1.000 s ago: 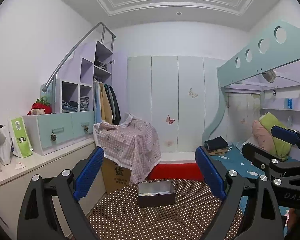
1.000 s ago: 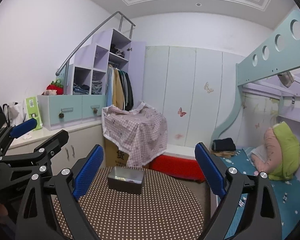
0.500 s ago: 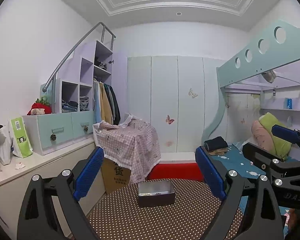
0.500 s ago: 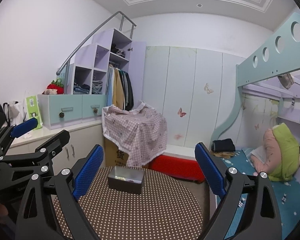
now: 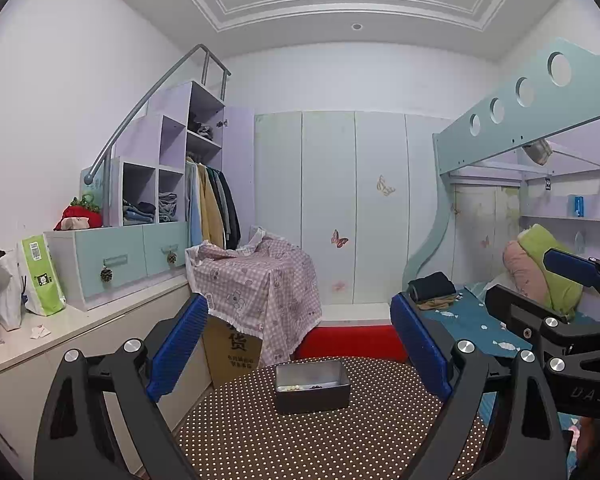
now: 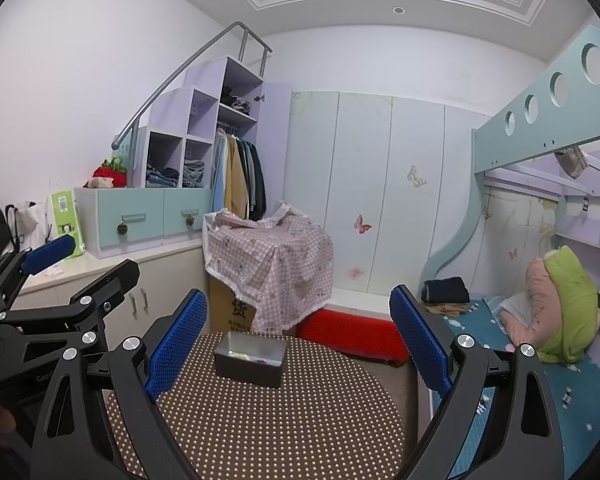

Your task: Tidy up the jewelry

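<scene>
The left claw is hovering above the near edge of the polka-dot desk, its blue pads spread wide and gripping nothing. The right claw is hanging beside it, likewise spread and empty. A grey metal tin is sitting near the far edge of the desk, well apart from both claws. Small beads, pale and dark, are lying along its bottom; their exact kind is too small to tell.
</scene>
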### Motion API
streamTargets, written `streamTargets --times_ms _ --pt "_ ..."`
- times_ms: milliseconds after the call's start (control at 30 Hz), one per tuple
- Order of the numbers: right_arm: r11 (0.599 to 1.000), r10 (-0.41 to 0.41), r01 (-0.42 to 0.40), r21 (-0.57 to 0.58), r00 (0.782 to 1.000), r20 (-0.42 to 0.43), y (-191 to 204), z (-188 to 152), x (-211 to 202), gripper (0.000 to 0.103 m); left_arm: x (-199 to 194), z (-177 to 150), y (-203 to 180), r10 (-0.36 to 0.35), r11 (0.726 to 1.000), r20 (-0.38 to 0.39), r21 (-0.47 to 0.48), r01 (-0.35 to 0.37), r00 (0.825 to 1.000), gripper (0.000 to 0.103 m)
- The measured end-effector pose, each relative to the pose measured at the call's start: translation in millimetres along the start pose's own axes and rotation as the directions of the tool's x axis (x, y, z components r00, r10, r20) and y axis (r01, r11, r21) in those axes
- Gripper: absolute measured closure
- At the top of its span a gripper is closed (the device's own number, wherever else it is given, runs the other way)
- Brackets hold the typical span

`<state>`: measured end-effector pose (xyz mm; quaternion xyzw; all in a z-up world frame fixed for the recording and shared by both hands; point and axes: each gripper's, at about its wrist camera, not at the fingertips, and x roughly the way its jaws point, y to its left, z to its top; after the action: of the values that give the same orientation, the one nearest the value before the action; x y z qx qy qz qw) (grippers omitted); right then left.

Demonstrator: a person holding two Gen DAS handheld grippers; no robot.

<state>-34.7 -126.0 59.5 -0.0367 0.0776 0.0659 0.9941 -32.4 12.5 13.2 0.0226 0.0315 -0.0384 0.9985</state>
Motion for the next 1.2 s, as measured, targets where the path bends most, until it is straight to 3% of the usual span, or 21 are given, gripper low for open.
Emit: streamTargets --times_ms 1200 --pt "1.000 0.005 -0.005 0.001 1.000 -0.016 -3.5 -8.1 2.0 0.013 8.5 -3.1 2.8 -0.005 1.000 -0.023 0.004 0.005 1.000 0.013"
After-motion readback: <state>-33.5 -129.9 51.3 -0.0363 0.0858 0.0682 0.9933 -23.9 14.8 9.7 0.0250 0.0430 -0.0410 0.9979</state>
